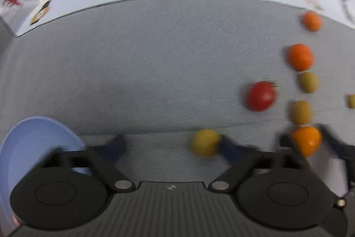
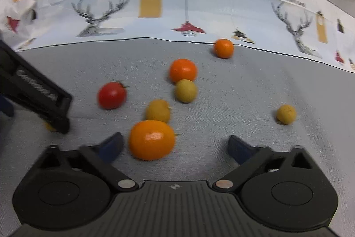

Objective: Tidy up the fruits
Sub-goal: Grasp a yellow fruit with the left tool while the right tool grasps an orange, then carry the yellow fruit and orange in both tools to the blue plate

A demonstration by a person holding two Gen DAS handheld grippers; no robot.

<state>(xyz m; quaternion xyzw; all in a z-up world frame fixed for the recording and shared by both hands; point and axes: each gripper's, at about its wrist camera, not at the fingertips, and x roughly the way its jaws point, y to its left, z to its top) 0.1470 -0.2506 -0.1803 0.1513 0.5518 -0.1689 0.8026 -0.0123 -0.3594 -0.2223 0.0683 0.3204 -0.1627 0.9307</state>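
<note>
"Fashion home" on printed cloth (image 2: 155, 6), oranges (image 2: 152, 139), tomato (image 2: 112, 95)

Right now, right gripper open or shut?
Open. The right gripper has its fingers spread wide, with the nearest orange fruit between them, untouched on the right side.

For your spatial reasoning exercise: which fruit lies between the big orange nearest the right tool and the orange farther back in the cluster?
Two yellow-green fruits lie between the near orange and the farther orange, shown in the right wrist view.
</note>
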